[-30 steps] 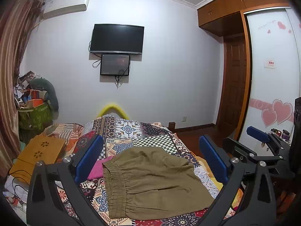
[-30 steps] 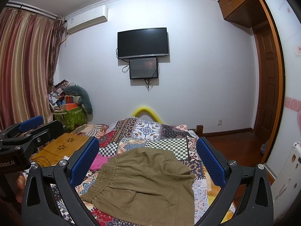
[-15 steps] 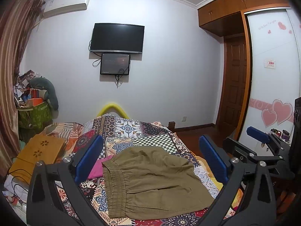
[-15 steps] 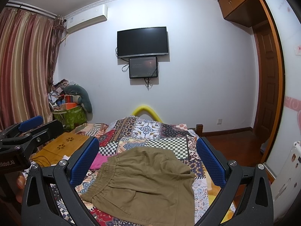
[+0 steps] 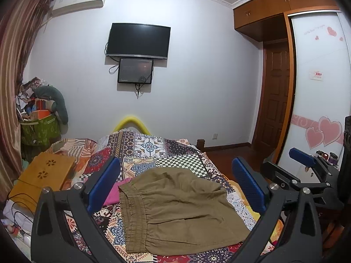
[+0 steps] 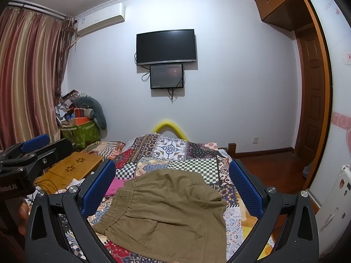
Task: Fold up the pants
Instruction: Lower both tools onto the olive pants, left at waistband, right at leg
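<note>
- Olive-brown pants (image 5: pixel 175 206) lie folded on a patchwork quilt (image 5: pixel 175 153) covering the bed; a television (image 5: pixel 138 40) hangs on the far wall.
- Left gripper (image 5: pixel 175 186) and right gripper (image 6: pixel 173 188) hover above, jaws wide apart, holding nothing.

Pants (image 5: pixel 175 208): matt olive-brown woven cloth, gathered elastic waistband, soft creases. Bed cover (image 5: pixel 175 160): printed patchwork cloth, matt. Left tool (image 5: pixel 175 186) and right tool (image 6: pixel 172 188): matt black plastic frames, bright metal screw heads, blue finger pads (image 6: pixel 98 186) with a fine textured grip surface. Lap tray (image 5: pixel 43 173): smooth light wood. Wardrobe (image 5: pixel 274 6): glossy brown wood.
</note>
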`<state>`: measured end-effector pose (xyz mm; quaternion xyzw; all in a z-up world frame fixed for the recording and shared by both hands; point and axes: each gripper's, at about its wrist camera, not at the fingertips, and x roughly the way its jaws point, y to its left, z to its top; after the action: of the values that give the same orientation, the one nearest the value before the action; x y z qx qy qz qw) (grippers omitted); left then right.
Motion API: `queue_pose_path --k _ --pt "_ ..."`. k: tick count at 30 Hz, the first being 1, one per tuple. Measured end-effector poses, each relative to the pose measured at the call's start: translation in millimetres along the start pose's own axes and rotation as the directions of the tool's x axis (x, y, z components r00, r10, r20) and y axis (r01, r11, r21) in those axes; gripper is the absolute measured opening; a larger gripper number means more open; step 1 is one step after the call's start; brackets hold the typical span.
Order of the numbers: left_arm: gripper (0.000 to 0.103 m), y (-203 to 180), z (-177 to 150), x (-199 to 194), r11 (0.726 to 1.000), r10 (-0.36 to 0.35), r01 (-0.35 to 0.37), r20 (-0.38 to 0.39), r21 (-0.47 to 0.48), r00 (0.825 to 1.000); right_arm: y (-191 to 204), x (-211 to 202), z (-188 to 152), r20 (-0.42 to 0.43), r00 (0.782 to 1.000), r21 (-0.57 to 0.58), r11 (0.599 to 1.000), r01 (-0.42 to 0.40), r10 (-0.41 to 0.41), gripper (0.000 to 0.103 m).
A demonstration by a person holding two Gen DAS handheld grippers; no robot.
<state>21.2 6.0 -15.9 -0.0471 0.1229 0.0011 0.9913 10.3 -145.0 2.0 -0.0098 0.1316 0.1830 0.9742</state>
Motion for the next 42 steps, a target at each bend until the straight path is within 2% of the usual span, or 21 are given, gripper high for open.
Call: queue_pose_path --k 6,12,19,22,26,31,35,37,42 --pt "0.103 12.6 -12.8 26.9 1.0 0.008 -0.01 -0.063 -0.019 0.998 -6.4 16.6 -10.2 -0.053 0.998 -0.009 1.0 0.019 -0.02 0.103" --pt "0.103 34.9 -28.7 67.6 0.998 0.048 -0.053 -0.152 -0.026 0.987 -24.6 51.3 -33.0 -0.168 0.984 -0.022 0.998 0.054 -0.057 0.103" --pt "0.103 61.0 -47.7 122.7 0.991 0.132 -0.12 -0.256 0.063 0.958 -58.1 83.6 -51.8 -0.284 0.954 -0.011 0.995 0.096 -0.095 0.102" --pt "0.103 79.4 -61.1 150.5 0.992 0.127 -0.116 -0.316 0.052 0.94 -75.3 98.1 -60.8 -0.322 0.94 -0.005 0.994 0.112 -0.108 0.102" --pt "0.103 100.7 -87.5 187.7 0.992 0.123 -0.126 -0.411 0.021 0.903 -90.9 118.4 -76.5 -0.37 0.919 -0.027 0.99 0.138 -0.138 0.102" --pt "0.103 116.8 -125.5 230.0 0.992 0.12 -0.124 -0.532 0.029 0.838 -111.3 146.8 -101.8 -0.448 0.885 -0.009 0.99 0.139 -0.129 0.102" --pt "0.088 123.3 -146.7 251.2 0.995 0.092 -0.098 -0.593 0.021 0.8 -123.2 166.9 -122.3 -0.513 0.852 0.01 0.992 0.123 -0.1 0.091" --pt "0.084 126.9 -155.7 262.2 0.996 0.076 -0.088 -0.626 0.012 0.776 -126.2 178.4 -131.5 -0.542 0.837 0.02 0.994 0.111 -0.083 0.085" --pt "0.073 132.8 -172.8 280.7 0.998 0.022 -0.053 -0.678 -0.025 0.734 -133.0 202.5 -149.3 -0.595 0.803 0.058 0.994 0.09 -0.038 0.071"
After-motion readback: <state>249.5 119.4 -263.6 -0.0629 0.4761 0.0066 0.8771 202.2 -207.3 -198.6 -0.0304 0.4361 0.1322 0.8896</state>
